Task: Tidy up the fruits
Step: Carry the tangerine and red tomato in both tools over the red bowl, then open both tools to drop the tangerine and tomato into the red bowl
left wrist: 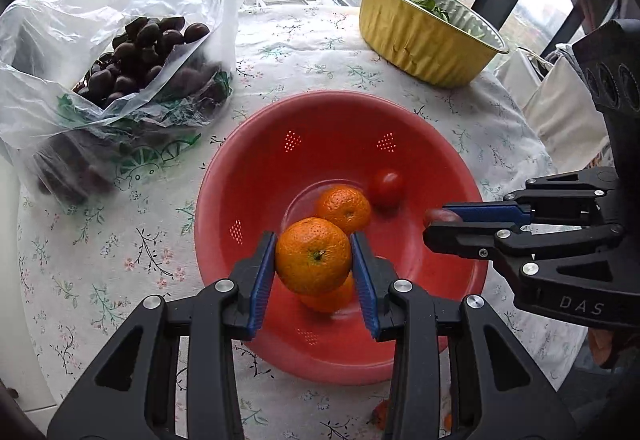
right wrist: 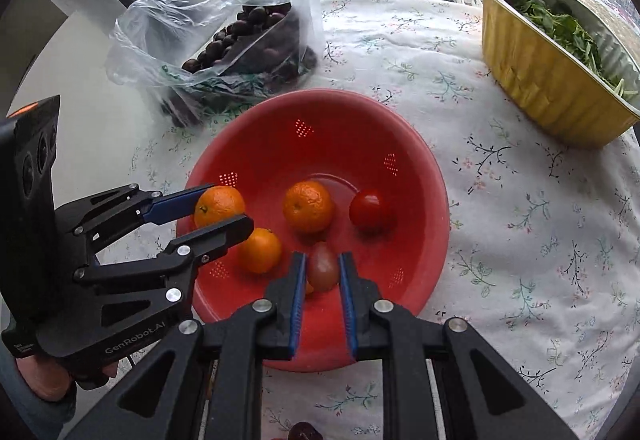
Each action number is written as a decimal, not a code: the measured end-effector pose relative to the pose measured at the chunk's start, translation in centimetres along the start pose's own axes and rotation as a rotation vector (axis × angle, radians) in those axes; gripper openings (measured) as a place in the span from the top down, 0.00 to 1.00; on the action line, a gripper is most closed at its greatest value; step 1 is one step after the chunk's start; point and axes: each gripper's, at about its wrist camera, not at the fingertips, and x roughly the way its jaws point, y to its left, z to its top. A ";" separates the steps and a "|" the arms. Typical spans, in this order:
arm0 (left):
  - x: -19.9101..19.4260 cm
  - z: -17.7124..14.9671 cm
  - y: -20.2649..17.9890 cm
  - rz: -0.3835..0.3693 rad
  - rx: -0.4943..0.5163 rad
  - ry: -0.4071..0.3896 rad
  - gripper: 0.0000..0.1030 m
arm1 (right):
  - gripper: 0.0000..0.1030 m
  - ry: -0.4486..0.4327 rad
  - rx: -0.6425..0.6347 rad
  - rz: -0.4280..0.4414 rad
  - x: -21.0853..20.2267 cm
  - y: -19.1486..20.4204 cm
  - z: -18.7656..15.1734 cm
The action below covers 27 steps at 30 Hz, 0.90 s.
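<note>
Left wrist: left gripper (left wrist: 313,260) clamping orange (left wrist: 313,255), over colander (left wrist: 224,208) rim

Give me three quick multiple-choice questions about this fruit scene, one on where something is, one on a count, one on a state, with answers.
1. Where is the foil tub of greens?
A. inside the colander
B. on the table beyond the colander
C. in the bag

2. How many oranges lie loose in the colander?
A. two
B. four
C. none

3. What is the left gripper doing?
A. hanging open and empty
B. gripping the bag
C. shut on an orange

Answers: 1 B, it stands on the cloth past the rim. 2 A, two rest on the bottom, a third is held. 3 C, both pads press its sides.
</note>
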 end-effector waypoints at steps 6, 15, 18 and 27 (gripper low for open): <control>2.0 0.0 0.1 0.003 0.015 0.024 0.66 | 0.82 0.036 0.000 -0.024 1.8 -0.9 0.2; 2.7 0.2 -0.6 0.025 0.043 0.040 0.52 | 0.82 0.058 0.005 -0.040 3.0 -1.0 0.5; 2.5 0.0 -0.9 0.024 0.048 0.036 0.49 | 0.82 0.054 0.009 -0.043 3.0 -1.0 0.6; -0.4 -1.0 -0.9 0.032 0.038 -0.003 0.43 | 0.64 0.029 0.005 -0.044 1.8 -0.4 0.1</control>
